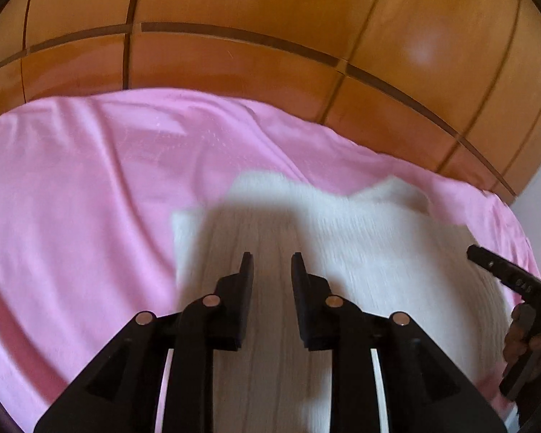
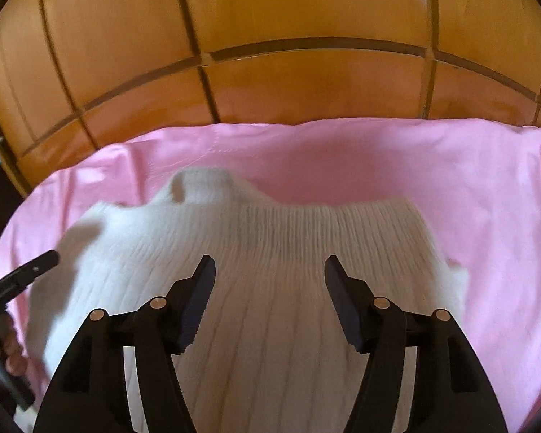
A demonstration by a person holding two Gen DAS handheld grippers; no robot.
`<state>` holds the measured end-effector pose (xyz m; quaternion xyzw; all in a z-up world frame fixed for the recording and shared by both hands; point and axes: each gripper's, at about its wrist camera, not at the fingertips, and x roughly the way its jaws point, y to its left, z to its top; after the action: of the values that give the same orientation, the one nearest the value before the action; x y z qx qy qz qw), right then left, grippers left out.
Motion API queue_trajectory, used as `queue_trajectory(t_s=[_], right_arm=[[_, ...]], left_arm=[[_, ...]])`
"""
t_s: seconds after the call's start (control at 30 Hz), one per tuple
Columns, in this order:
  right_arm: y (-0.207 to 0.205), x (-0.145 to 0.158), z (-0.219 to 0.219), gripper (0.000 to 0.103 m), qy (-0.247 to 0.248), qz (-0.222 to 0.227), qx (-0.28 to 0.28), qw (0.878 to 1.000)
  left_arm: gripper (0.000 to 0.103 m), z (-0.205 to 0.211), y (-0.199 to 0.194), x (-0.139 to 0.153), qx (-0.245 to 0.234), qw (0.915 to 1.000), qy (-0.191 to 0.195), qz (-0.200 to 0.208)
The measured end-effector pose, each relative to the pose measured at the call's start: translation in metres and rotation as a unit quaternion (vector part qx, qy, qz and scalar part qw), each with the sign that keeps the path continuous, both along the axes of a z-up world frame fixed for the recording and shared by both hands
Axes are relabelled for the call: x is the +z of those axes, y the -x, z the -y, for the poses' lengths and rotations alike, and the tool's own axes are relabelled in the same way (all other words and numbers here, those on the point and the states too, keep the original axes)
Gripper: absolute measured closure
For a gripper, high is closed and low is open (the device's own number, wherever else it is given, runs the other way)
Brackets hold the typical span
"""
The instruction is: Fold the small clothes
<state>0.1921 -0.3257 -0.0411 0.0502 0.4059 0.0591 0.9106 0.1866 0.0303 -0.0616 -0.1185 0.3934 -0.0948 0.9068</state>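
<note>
While blurred by motion, still legible from left to right: pink sheet (image 1: 72, 180) spread over what looks like a bed, wooden panelled wall (image 1: 234, 57) behind, white ribbed knit garment (image 1: 360, 252) lying on the sheet near its middle, collar end toward the wall. Left claw (image 1: 272, 258) over the garment's left part, jaws a narrow gap apart, nothing pinched between them, only ribbed knit visible below. Farther right, right claw (image 2: 268, 265) over the garment's body, jaws spread wide, likewise empty; knit seen through the gap, no pad pressing on it. Each claw glimpsed at the edge of the other's view, a hand (image 1: 530, 342) wrapped round the handle. Judged state of the task: garment lying fairly flat, no clear fold visible, next grasp not yet made. Risks from here: pinching mid-panel rather than at an edge, dragging a bunch of knit up instead of a clean flap; catching the pink sheet together with the knit where the two overlap at the garment's border, since both are soft and thin; uneven lift between the two sides, skewing the fold; loose stretchy ribs slipping out of a shallow bite.
</note>
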Motion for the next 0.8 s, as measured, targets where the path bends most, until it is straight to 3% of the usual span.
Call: queue_trajectory(t_s=[0.1,0.17,0.2,0.27,0.37,0.47,0.6,0.7,0.73,0.8], right_arm=[[0.036,-0.006,0.007,0.041,0.023,-0.006,0.011,1.0],[0.049,-0.025,0.021,0.041,0.076,-0.02,-0.017,0.997],[0.052,-0.034,0.031,0.04,0.073,-0.029,-0.027,0.997],[0.054,-0.043,0.06,0.04,0.005,-0.035,-0.053,0.998],[0.058,-0.023,0.055,0.04,0.015,-0.021,-0.065,0.998],[0.072,-0.002,0.026,0.04,0.02,0.003,-0.017,1.0],[0.092,0.004,-0.018,0.04,0.006,0.003,0.056,0.998],[0.099,-0.028,-0.052,0.04,0.061,-0.041,0.09,0.993],[0.1,-0.042,-0.056,0.04,0.082,-0.057,0.091,0.991],[0.104,-0.058,-0.051,0.04,0.083,-0.032,0.096,0.991]], left_arm=[[0.08,0.006,0.014,-0.012,-0.018,0.9995,-0.019,-0.015],[0.078,0.005,0.013,-0.026,-0.021,0.9985,-0.036,-0.034],[0.078,0.003,0.01,-0.03,-0.022,0.9984,-0.037,-0.037],[0.079,0.002,0.007,-0.027,-0.016,0.9981,-0.037,-0.046],[0.081,0.013,0.02,-0.003,-0.021,0.9984,-0.045,-0.024],[0.08,0.032,0.044,0.017,-0.07,0.9973,-0.021,0.006],[0.079,0.074,0.065,0.005,-0.14,0.9899,-0.021,-0.01],[0.079,0.092,0.071,-0.026,-0.147,0.9867,-0.05,-0.049],[0.079,0.091,0.074,-0.031,-0.145,0.9875,-0.046,-0.04],[0.079,0.085,0.076,-0.032,-0.142,0.9885,-0.032,-0.042]])
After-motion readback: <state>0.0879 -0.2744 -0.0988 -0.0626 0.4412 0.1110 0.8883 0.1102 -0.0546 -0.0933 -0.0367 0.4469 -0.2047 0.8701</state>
